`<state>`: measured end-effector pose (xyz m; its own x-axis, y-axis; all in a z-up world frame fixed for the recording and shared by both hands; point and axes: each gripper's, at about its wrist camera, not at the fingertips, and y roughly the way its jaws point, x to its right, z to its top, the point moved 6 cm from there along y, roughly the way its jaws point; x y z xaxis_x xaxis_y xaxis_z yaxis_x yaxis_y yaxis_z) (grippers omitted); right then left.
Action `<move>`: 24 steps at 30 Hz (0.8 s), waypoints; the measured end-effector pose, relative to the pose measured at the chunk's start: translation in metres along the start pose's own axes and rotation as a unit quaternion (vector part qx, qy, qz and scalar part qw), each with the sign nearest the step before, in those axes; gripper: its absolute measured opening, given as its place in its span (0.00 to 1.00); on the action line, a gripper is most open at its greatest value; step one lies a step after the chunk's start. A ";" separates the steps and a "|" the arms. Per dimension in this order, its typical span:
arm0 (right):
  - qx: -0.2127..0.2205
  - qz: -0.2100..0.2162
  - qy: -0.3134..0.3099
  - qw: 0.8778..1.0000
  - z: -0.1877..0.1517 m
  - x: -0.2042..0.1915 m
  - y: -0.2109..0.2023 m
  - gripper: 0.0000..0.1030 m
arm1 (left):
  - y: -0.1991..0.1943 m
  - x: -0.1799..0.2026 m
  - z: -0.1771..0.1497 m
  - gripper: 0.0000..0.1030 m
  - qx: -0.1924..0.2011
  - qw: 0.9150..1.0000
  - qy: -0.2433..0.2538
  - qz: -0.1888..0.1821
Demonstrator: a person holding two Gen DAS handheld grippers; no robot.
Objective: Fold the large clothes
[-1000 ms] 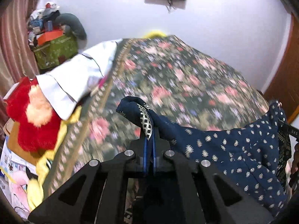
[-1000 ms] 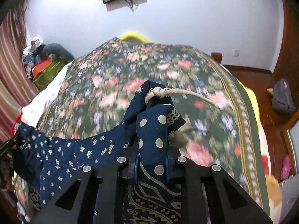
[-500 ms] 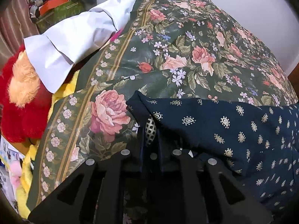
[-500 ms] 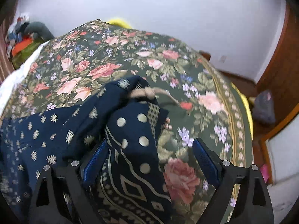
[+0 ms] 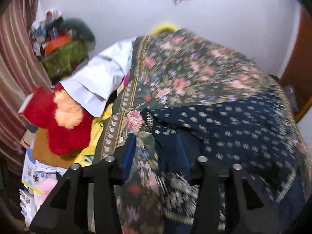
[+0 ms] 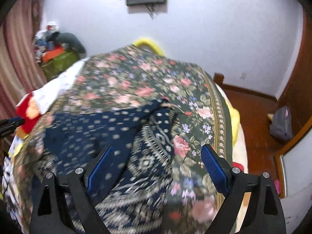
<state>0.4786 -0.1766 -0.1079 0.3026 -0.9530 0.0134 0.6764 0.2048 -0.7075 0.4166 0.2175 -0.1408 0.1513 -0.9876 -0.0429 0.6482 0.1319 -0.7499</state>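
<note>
The navy printed garment [image 6: 101, 128] lies spread across the near half of the floral bedspread [image 6: 136, 81], and everything else in the room arranges itself around that bedspread. The cloth is laid out flat with its upper edge running side to side across the flowers, which looks like the start or end of a fold: it needs a broad, smooth bed to lie on.

The right gripper [image 6: 156, 165] hangs over the garment's right-hand end with its jaws wide apart and nothing pinched between the blue pads [image 6: 214, 165]; the patterned border of the cloth merely shows in the gap below. The corner with its pale drawstring [image 6: 171, 105] rests on the bedspread beyond the fingers, let go so the edge stays where it was put.

The left gripper [image 5: 156, 152] is over the garment's left corner, jaws about half apart and just been opening. Cloth and bedspread both show between them, but I see no pad pressing on the fabric, so I take that corner as released too. The picture is blurred there, so the judgement is cautious.

Off the bedspread's left edge a white sheet [image 5: 97, 83] hangs down, with a red plush toy [image 5: 58, 120] below it and a heaped green bag [image 5: 64, 56] by the curtain; all stay clear of the folding space.
</note>
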 end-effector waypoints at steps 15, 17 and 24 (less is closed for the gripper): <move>-0.079 0.100 0.040 0.991 -0.125 -0.053 -0.111 1.00 | -0.121 0.023 -0.113 0.95 0.014 0.998 0.000 -0.057; -0.101 0.102 0.034 0.989 -0.144 -0.056 -0.106 1.00 | -0.109 0.017 -0.138 0.95 -0.020 0.998 -0.015 -0.058; -0.184 0.111 0.052 0.975 -0.211 -0.059 -0.079 1.00 | -0.046 0.000 -0.233 0.94 -0.159 0.980 -0.086 -0.078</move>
<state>0.2658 -0.1841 -0.2026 0.3317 -0.9156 -0.2273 0.3088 0.3330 -0.8909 0.2130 0.1913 -0.2596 0.2098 -0.9609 0.1808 0.4116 -0.0809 -0.9077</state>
